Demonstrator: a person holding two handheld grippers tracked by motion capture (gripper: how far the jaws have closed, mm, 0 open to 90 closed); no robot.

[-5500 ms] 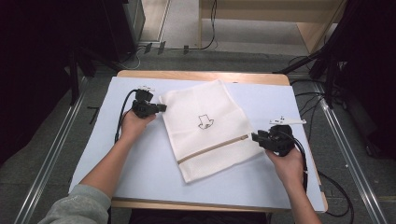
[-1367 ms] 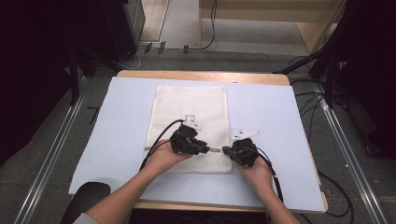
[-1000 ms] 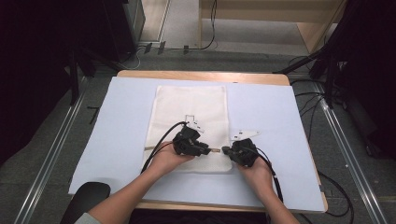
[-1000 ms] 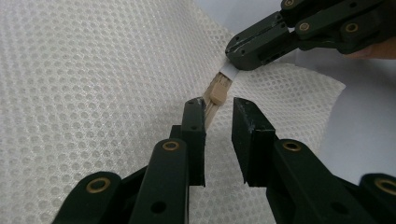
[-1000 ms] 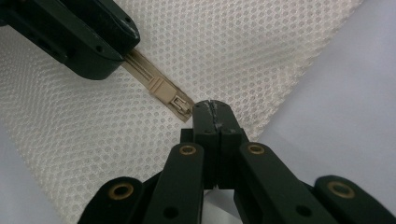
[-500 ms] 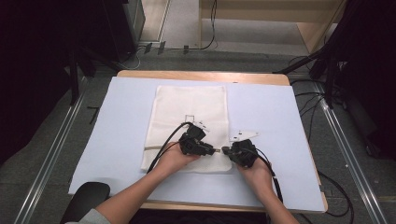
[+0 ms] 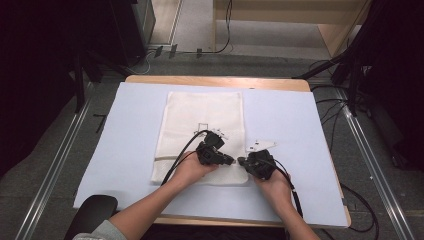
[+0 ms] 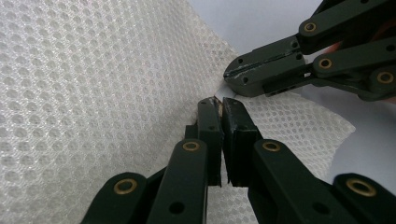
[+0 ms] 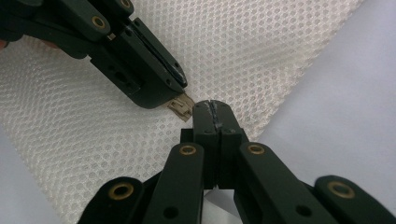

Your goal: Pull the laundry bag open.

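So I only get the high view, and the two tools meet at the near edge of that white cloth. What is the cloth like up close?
Observer: In the left gripper view the white cloth is a fine mesh, full of small round holes.
Visitor: And the one on the left, what does it grip?
Observer: In the right gripper view the left tool pinches a small tan zipper pull at its tip.
Visitor: Is the other one open?
Observer: No, the right tool has its jaws pressed together at the mesh's edge. Whether cloth is between them, I cannot tell.
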